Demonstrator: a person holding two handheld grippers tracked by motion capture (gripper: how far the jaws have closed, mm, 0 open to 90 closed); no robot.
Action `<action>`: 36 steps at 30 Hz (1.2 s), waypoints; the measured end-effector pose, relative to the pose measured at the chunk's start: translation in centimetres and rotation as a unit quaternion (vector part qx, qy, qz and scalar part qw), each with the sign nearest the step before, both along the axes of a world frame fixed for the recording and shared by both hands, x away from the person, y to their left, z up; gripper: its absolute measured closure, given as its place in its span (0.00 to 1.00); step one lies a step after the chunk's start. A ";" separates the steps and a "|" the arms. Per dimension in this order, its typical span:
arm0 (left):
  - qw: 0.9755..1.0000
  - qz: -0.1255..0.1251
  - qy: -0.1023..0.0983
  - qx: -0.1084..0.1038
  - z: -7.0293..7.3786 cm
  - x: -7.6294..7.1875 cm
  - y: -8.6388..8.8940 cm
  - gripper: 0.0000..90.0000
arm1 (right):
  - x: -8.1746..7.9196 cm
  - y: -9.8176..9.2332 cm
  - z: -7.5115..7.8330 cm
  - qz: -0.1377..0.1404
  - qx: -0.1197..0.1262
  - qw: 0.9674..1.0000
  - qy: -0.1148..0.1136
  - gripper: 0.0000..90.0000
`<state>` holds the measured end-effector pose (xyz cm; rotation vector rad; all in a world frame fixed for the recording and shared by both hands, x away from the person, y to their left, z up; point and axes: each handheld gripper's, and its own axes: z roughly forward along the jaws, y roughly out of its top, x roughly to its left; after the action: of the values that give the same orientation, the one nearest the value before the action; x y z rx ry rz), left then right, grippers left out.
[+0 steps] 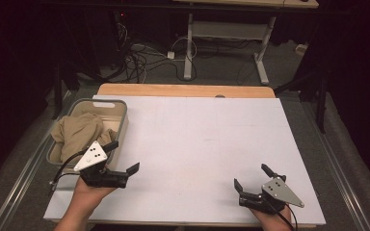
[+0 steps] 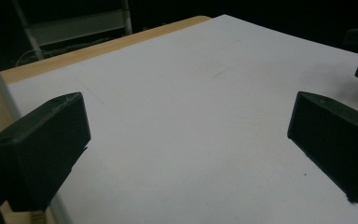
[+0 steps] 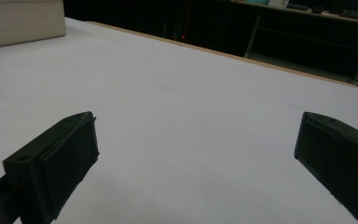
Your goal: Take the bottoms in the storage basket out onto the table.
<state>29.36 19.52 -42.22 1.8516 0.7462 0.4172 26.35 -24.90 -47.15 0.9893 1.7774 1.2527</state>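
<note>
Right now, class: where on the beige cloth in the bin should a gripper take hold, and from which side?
Probably the raised fold at the top of the beige cloth, approached from above: it is heaped inside the bin, whose walls block a sideways reach. The open left gripper, beside the bin, looks nearest.

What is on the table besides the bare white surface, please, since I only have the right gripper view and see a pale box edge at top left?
Observer: That edge belongs to a grey bin at the table's far left, holding a crumpled beige cloth.
Operator: Thank you. Where is the left gripper?
Observer: The left gripper is held right beside the bin's near right corner, jaws wide apart with nothing between them.
Operator: And is my own gripper near any edge?
Observer: The right gripper sits at the table's near right, close to the front edge of the white board, jaws open.
</note>
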 end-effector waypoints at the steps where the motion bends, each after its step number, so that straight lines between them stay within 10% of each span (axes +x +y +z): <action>1: 1.000 0.005 -0.002 0.001 0.3 0.0 0.4 0.00 | 0.0 0.0 0.0 0.000 0.000 1.000 0.000 0.00; 36: 0.996 0.091 0.000 -0.019 1.8 1.2 8.9 0.00 | 0.0 0.2 -0.3 0.002 -0.004 1.000 0.008 0.00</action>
<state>30.51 28.42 -40.44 1.7543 0.9212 0.5150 26.35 -24.67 -47.44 0.9938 1.7968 1.2425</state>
